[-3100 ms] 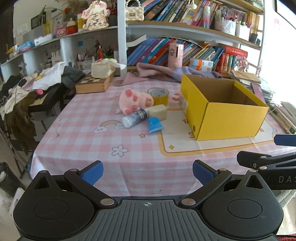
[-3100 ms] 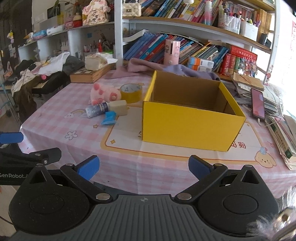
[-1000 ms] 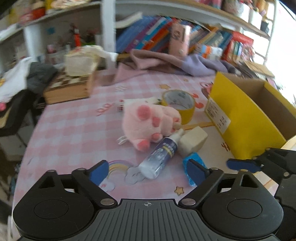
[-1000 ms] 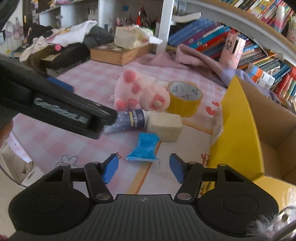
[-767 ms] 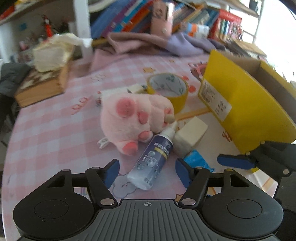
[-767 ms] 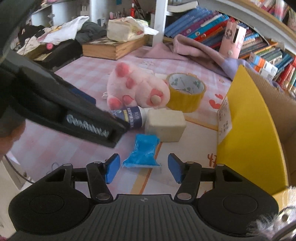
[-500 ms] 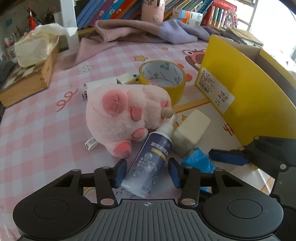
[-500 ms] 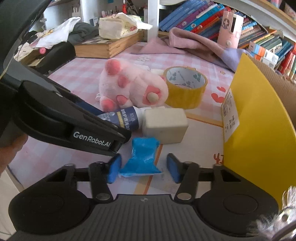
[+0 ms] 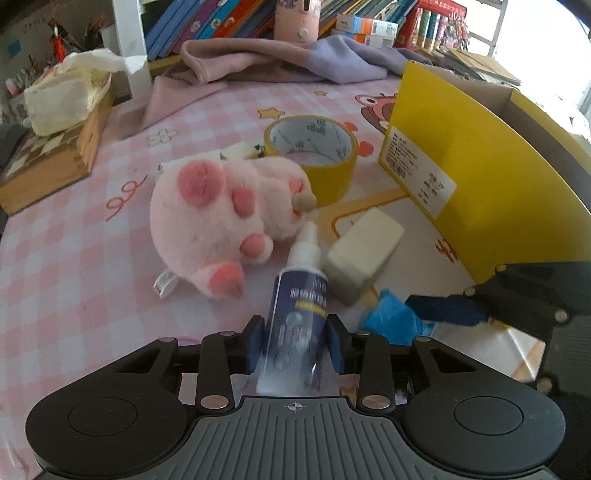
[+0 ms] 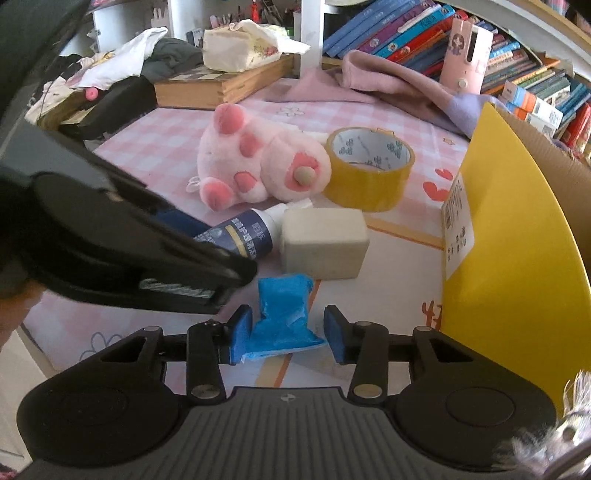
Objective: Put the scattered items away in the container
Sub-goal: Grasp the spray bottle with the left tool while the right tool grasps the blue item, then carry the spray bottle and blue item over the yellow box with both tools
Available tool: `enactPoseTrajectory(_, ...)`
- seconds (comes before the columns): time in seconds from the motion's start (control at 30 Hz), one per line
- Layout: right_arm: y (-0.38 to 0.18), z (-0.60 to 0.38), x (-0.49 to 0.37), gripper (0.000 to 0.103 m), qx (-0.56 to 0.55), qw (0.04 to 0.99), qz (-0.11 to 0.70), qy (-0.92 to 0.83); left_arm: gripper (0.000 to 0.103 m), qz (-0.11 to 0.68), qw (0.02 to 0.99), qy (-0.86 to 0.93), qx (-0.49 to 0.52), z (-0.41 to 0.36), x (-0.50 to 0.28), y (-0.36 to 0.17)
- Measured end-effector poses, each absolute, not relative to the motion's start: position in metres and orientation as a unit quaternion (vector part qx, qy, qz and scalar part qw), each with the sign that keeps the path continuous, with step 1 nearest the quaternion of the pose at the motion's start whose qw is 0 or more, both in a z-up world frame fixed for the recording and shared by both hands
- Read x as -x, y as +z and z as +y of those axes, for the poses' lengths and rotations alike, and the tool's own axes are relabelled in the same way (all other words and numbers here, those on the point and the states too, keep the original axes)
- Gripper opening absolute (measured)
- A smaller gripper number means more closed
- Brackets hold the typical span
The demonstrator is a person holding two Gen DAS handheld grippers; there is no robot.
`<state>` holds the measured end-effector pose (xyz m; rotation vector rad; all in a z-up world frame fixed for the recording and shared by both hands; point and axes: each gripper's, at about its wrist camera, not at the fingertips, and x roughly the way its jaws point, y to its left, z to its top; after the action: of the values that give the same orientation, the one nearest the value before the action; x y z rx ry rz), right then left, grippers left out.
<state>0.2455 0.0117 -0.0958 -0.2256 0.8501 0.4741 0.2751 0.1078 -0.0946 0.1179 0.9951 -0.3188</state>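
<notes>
My left gripper is closing, and its blue pads press both sides of a dark blue spray bottle lying on the pink checked cloth. My right gripper is shut on a crumpled blue packet just beside it. A pink plush paw, a roll of yellow tape and a beige block lie close behind the bottle. The open yellow box stands at the right. In the right wrist view the left gripper's black finger crosses in front of the bottle.
A wooden chess box with a tissue pack on it sits at the far left. A pink and purple garment lies at the back before shelves of books. The yellow box wall stands close on my right gripper's right.
Both grippers came forward and down to the items. The left jaws narrowed from wide open onto the spray bottle; the right jaws narrowed around the blue packet.
</notes>
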Motion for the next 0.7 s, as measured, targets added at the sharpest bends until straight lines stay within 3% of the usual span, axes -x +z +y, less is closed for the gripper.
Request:
enactPoseTrajectory(0.2, -0.095, 0.009, -0.245, 0.037, 0.105, 0.874, 0.410, 0.237, 0.032, 0.470, 0.868, -0.150, -0.055, 0.106, -0.274, -0.095)
enactPoseTrajectory(0.5, -0.079, 0.004, -0.226, 0.035, 0.102, 0.876, 0.395, 0.256, 0.031, 0.468, 0.872, -0.133, 0.053, 0.131, -0.239, -0.080)
enactPoseTrajectory(0.53, -0.079, 0.003, -0.224, 0.028, 0.099, 0.876, 0.397, 0.257, 0.031, 0.468, 0.872, -0.129, 0.066, 0.135, -0.234, -0.079)
enactPoseTrajectory(0.7, -0.070, 0.001, -0.209, 0.027, 0.097, 0.876, 0.389, 0.268, 0.031, 0.461, 0.872, -0.115, 0.119, 0.145, -0.210, -0.073)
